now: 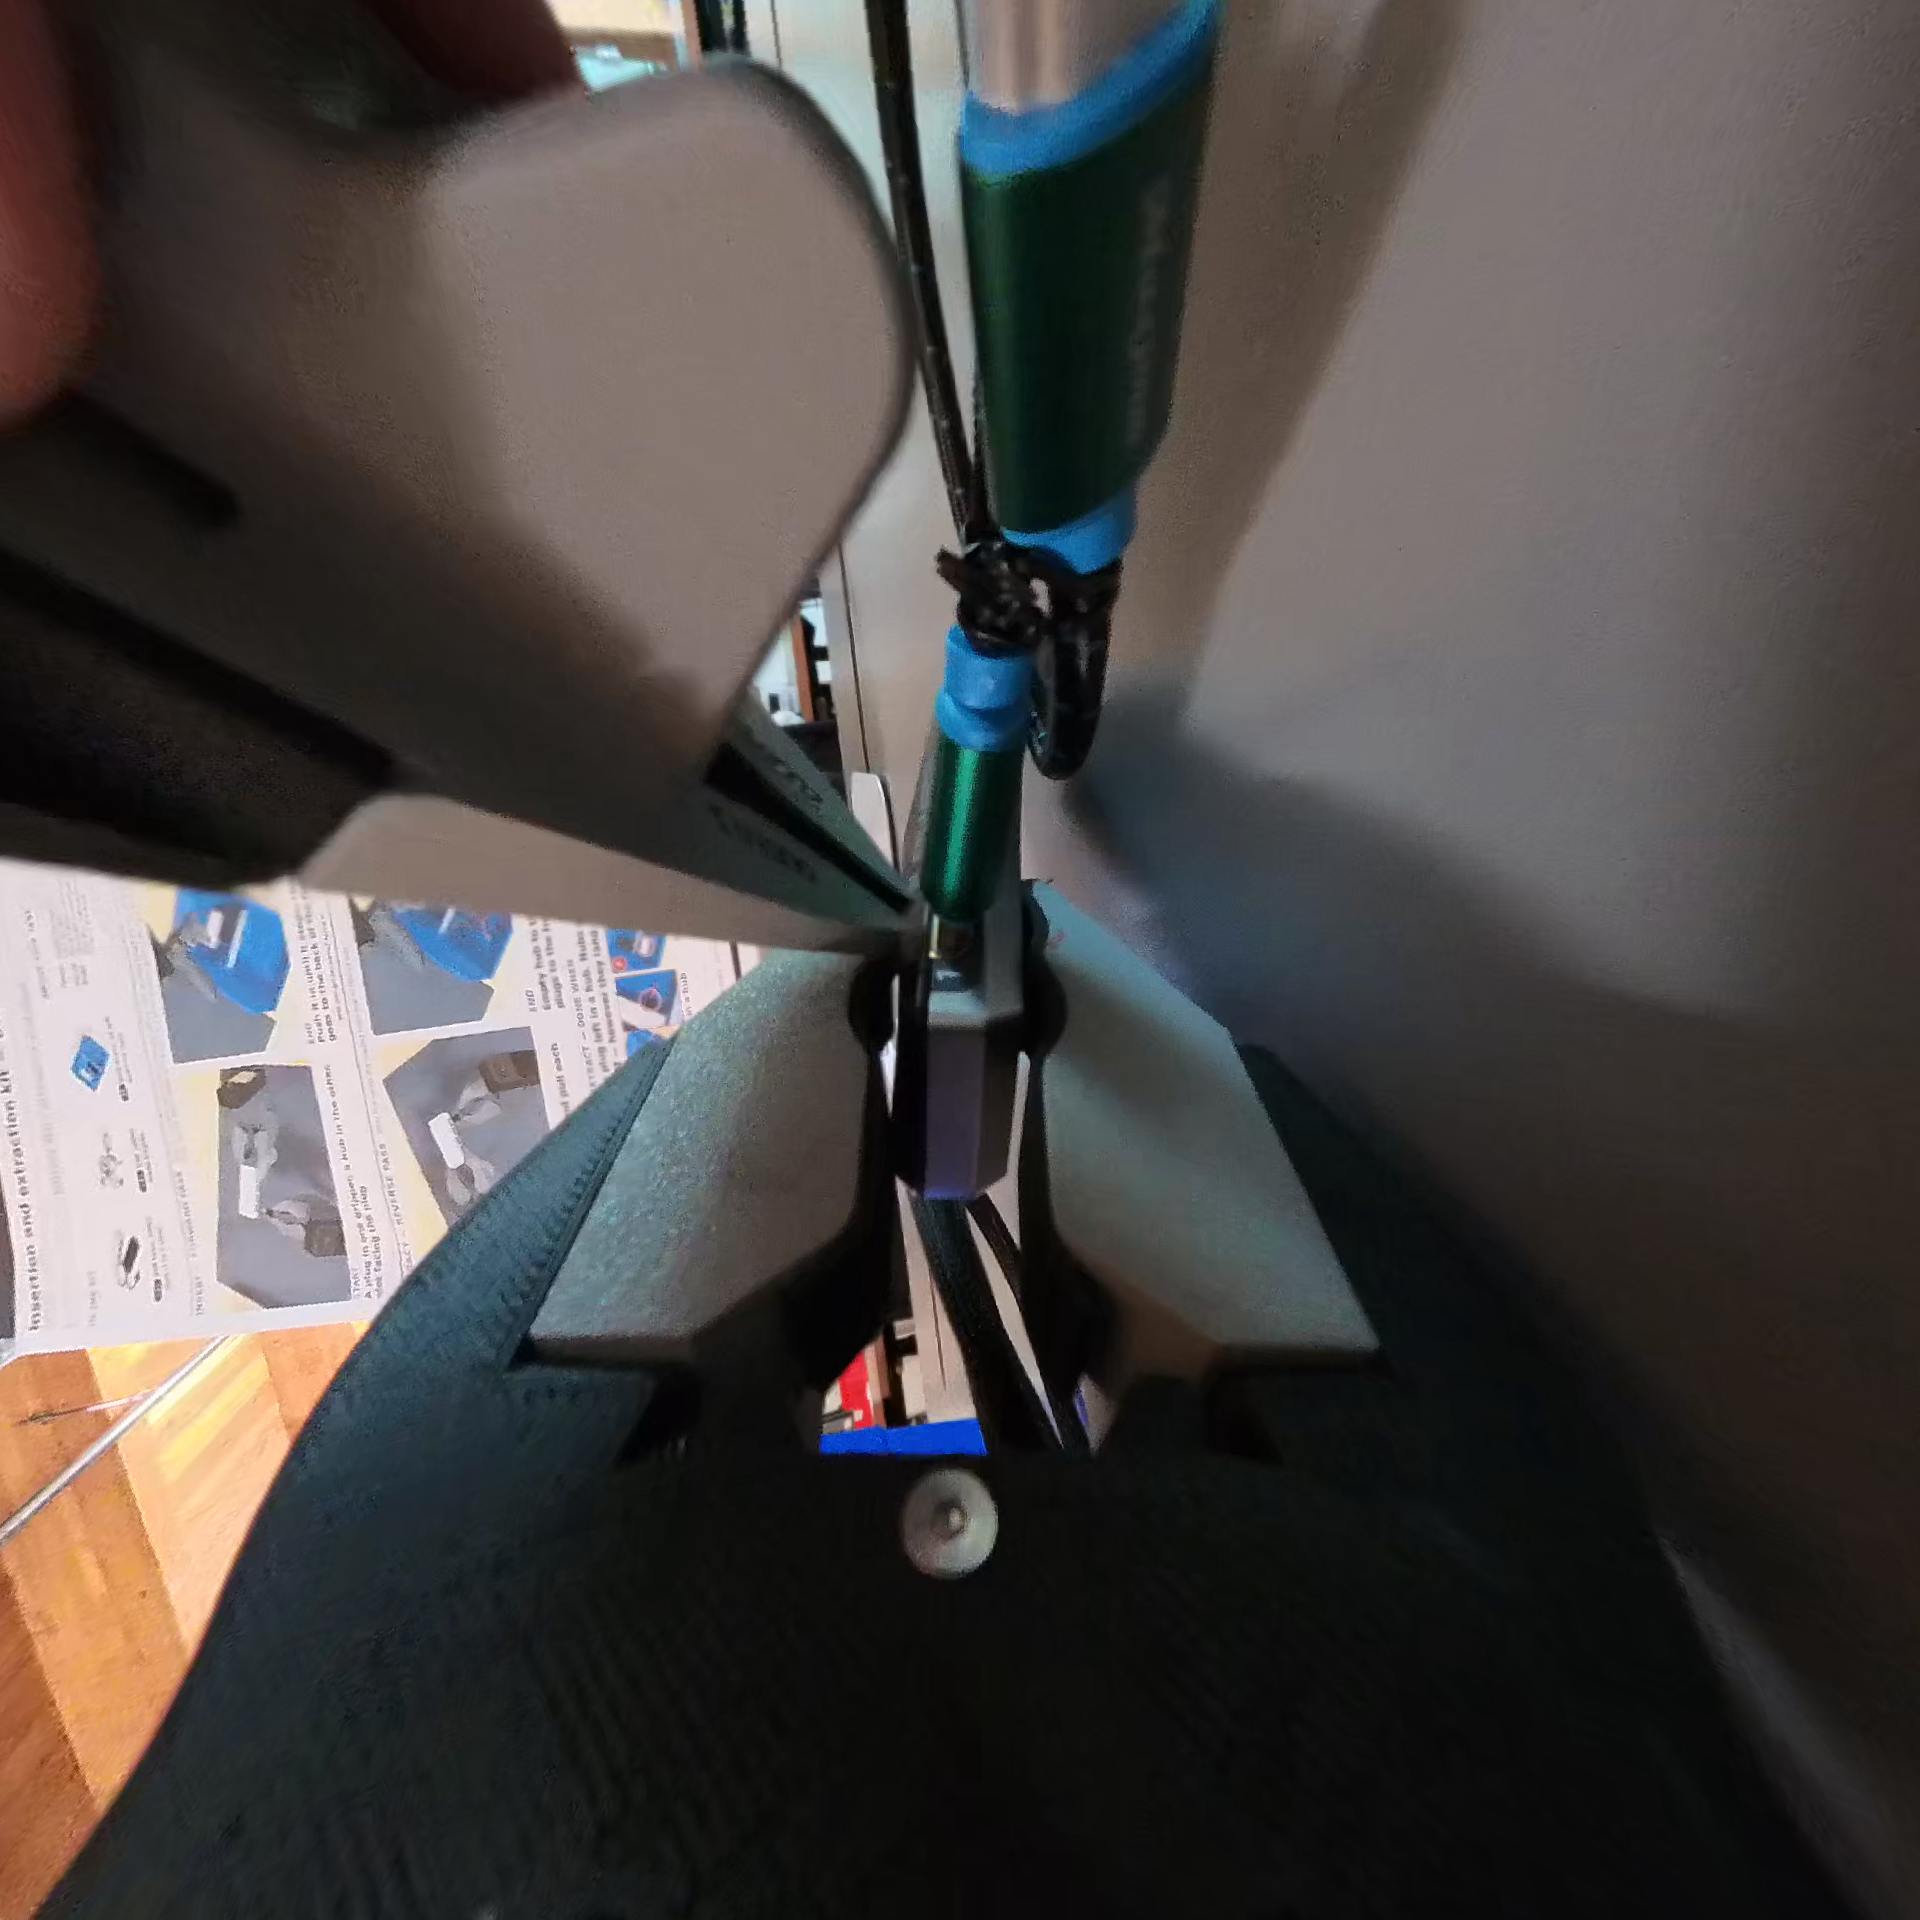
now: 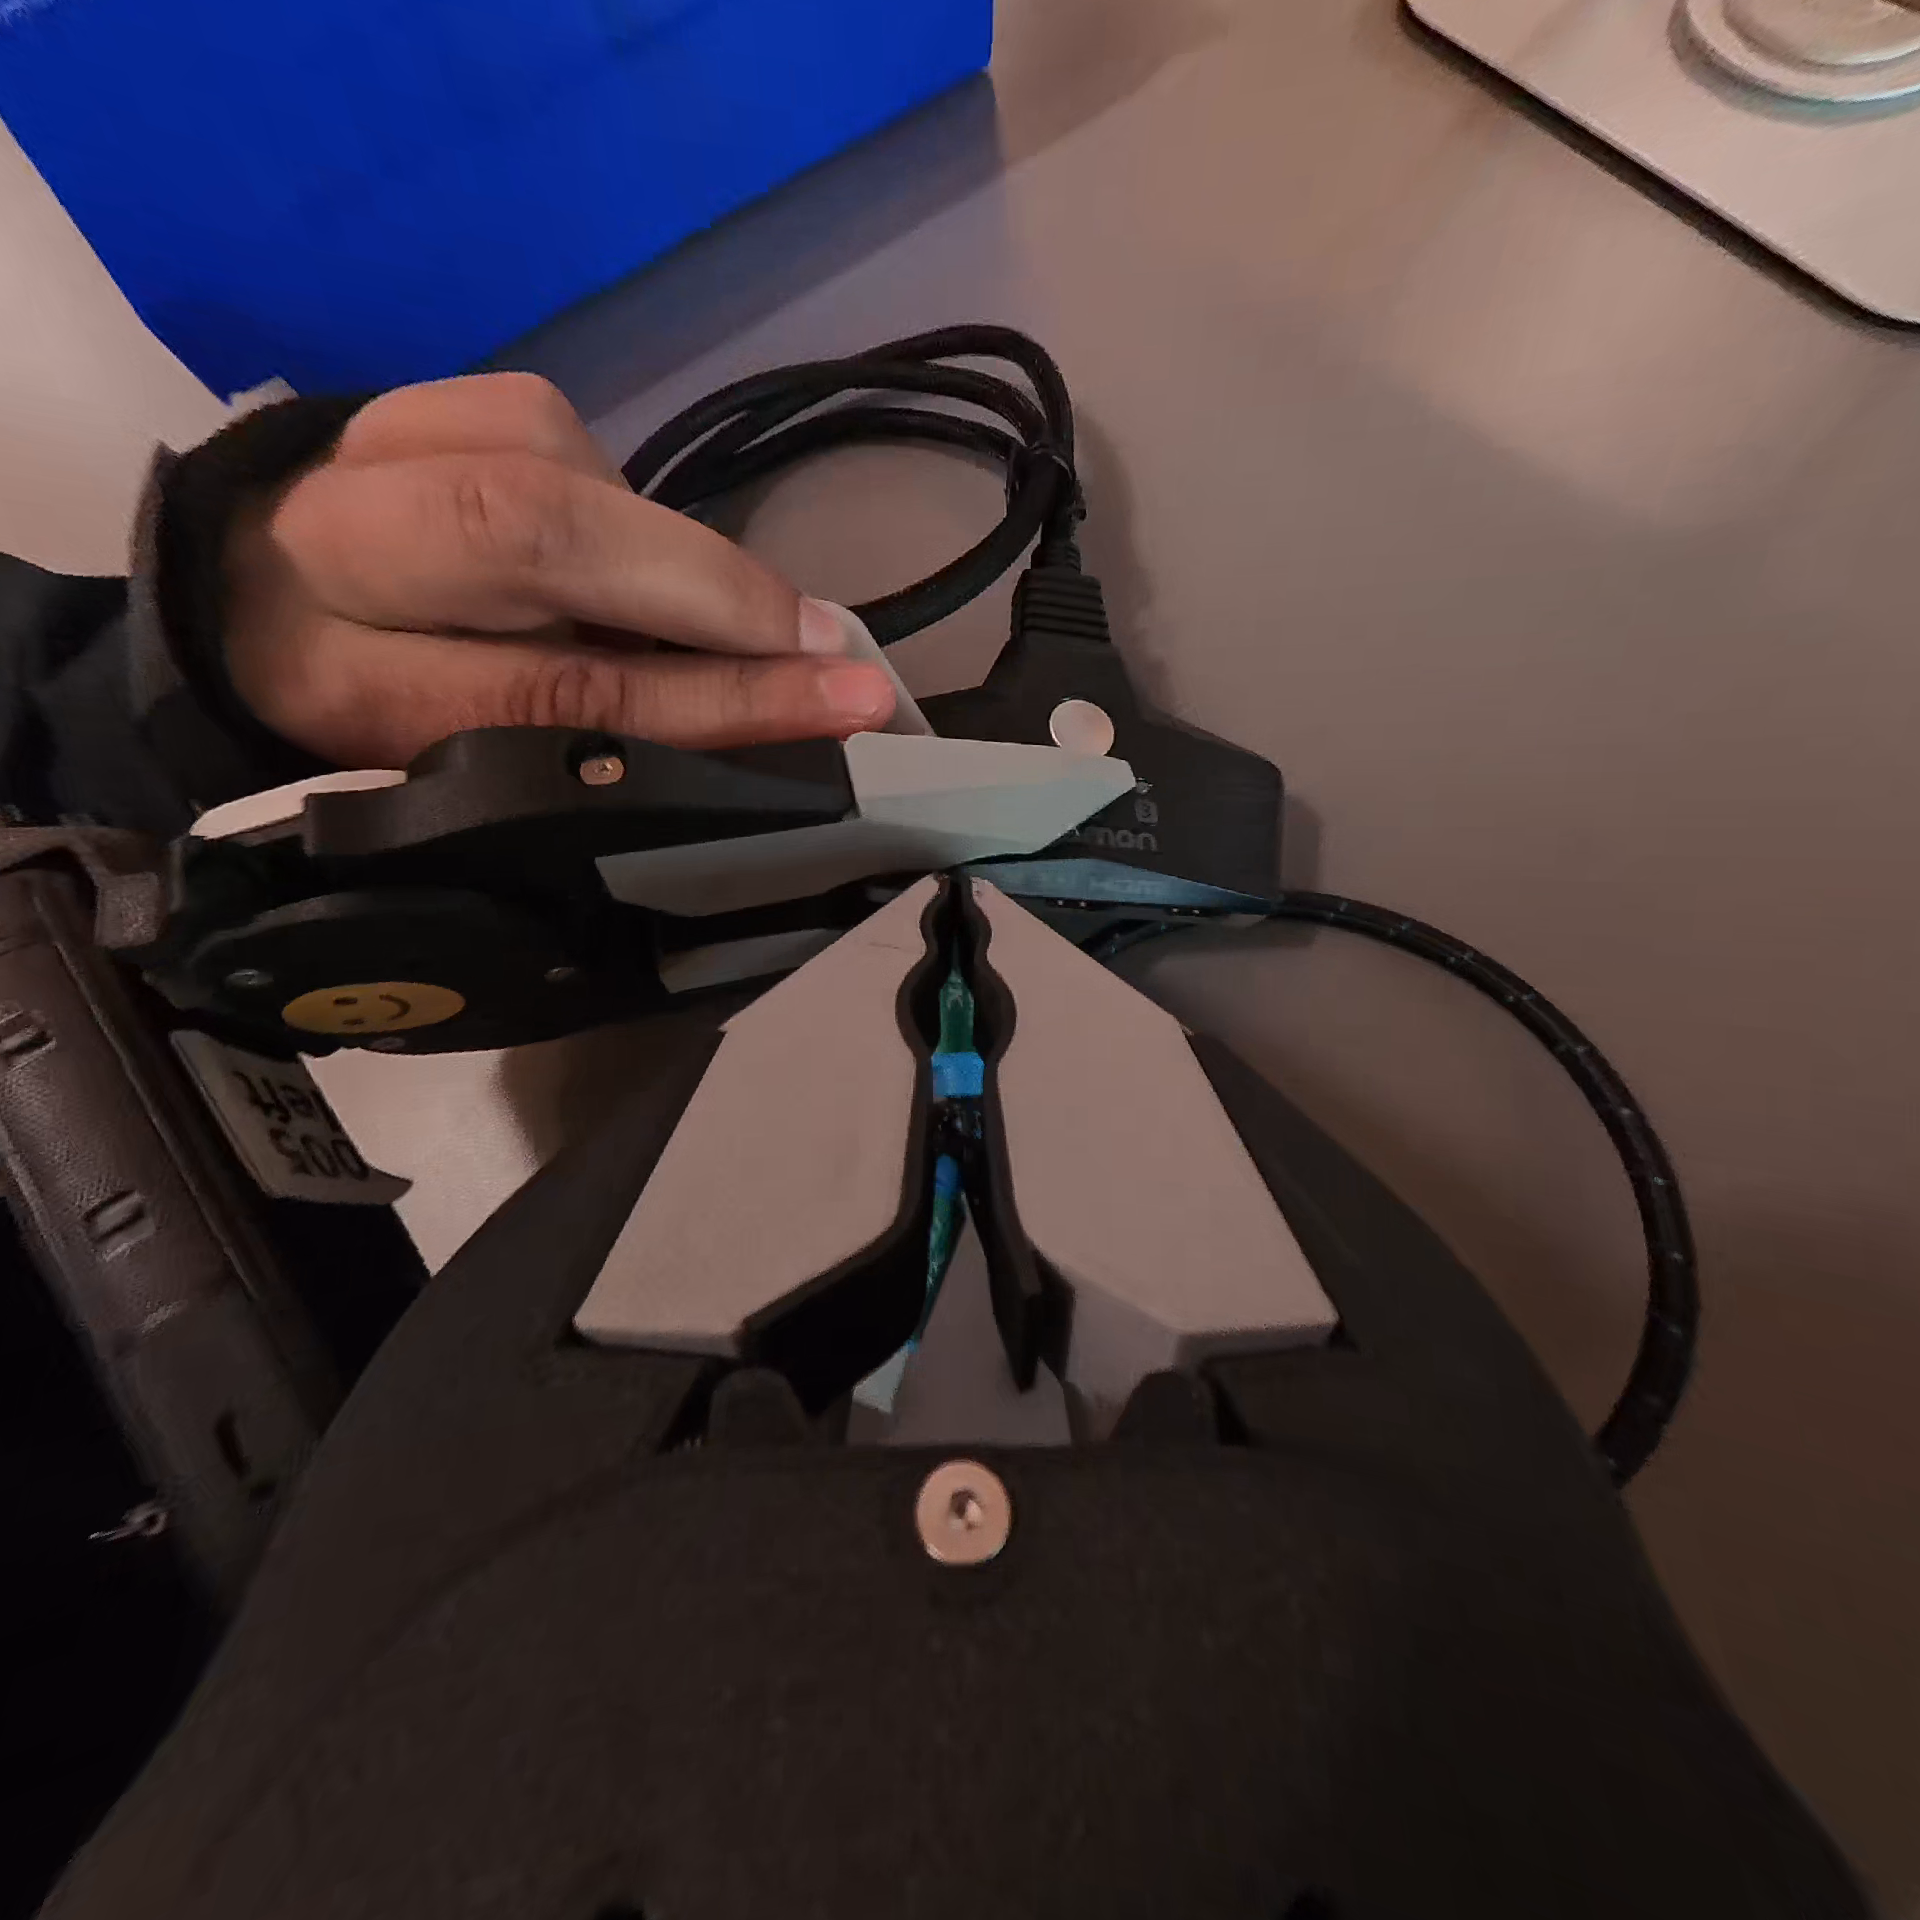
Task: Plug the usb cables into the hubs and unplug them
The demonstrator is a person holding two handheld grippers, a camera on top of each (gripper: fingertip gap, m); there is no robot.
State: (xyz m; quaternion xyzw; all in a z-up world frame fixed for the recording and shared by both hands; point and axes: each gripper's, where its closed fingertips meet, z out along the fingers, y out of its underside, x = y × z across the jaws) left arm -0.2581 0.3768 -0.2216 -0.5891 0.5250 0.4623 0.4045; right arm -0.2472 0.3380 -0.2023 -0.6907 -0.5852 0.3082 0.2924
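Note:
My left gripper [image 1: 951,997] is shut on a dark grey hub [image 1: 951,1101], seen edge-on between its grey fingers. A green plug [image 1: 961,831] wrapped in blue tape meets the hub's top edge, with a larger green body [image 1: 1081,312] behind it. My right gripper [image 2: 958,894] is shut on the green plug [image 2: 956,1023], which lies in the gap between its fingers. Its tips touch the black hub [image 2: 1184,790]. In the right wrist view the left gripper [image 2: 1039,821] comes in from the left, held by a hand [image 2: 499,582]. The right gripper [image 1: 904,914] shows at upper left in the left wrist view.
A blue box [image 2: 416,156] stands at the back left on the grey table [image 2: 1455,623]. A coil of black cable [image 2: 883,416] runs from the hub. A braided cable [image 2: 1621,1143] loops right. A pale flat base [image 2: 1714,156] sits far right. A printed sheet [image 1: 260,1091] lies left. One gripper's finger ends stand about 4 centimeters off the other's.

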